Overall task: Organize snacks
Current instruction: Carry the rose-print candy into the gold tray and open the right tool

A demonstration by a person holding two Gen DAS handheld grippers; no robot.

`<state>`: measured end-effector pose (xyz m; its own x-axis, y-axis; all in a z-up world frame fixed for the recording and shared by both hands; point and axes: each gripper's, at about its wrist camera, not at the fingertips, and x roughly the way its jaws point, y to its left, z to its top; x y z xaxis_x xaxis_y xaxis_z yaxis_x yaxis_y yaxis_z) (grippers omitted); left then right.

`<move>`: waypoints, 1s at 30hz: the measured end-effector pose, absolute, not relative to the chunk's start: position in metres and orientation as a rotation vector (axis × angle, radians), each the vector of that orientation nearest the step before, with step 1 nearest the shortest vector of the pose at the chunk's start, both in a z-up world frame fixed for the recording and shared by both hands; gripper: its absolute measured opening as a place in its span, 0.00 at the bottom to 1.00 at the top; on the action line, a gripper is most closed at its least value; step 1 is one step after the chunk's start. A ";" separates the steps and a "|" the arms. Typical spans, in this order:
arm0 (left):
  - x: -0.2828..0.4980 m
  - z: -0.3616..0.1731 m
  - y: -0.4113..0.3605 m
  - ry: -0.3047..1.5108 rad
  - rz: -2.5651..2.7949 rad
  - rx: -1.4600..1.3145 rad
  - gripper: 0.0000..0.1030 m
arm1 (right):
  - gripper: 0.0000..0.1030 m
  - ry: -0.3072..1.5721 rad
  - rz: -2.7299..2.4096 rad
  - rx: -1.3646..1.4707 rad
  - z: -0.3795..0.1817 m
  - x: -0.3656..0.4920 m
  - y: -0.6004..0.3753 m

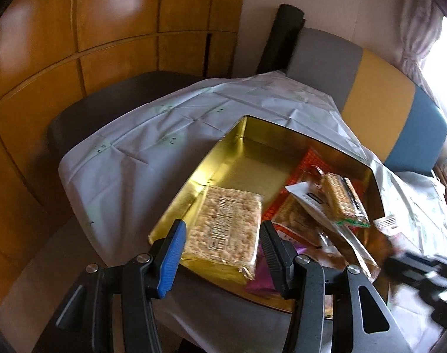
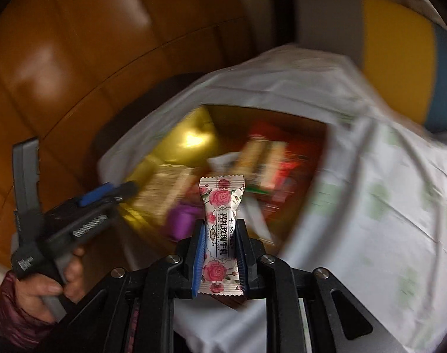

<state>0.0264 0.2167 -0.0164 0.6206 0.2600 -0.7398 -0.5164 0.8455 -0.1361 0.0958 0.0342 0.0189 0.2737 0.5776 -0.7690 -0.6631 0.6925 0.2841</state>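
A shallow rectangular gold tin tray (image 1: 244, 135) lies open on the white-clothed counter (image 1: 152, 135). In its near left corner lies a flat clear-wrapped puffed-rice block (image 1: 223, 226); to the right a jumble of wrapped snack bars (image 1: 338, 197) overlaps an orange packet (image 1: 309, 161). A white rose-printed nougat candy (image 2: 222, 232) stands upright, clamped in the right gripper (image 2: 220, 253).

White tablecloth (image 1: 152, 147) over a dark table (image 1: 85, 108), grey-yellow-blue cushion (image 1: 379, 100) behind, orange wooden panelling (image 1: 76, 29), curtain (image 1: 415, 29)
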 end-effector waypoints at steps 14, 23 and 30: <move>0.029 -0.021 0.204 0.788 0.434 -0.307 0.54 | 0.28 1.056 0.657 -0.310 -0.045 0.113 0.063; 0.028 -0.016 0.196 0.778 0.413 -0.291 0.56 | 0.30 1.015 0.612 -0.335 -0.038 0.097 0.053; 0.027 -0.013 0.189 0.772 0.399 -0.281 0.56 | 0.30 0.998 0.579 -0.316 -0.037 0.092 0.045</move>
<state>0.0267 0.1892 -0.0134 0.6480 0.2450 -0.7211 -0.4473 0.8888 -0.0999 0.0918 0.0455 -0.0366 0.4102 0.3105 -0.8575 -0.5900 0.8073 0.0100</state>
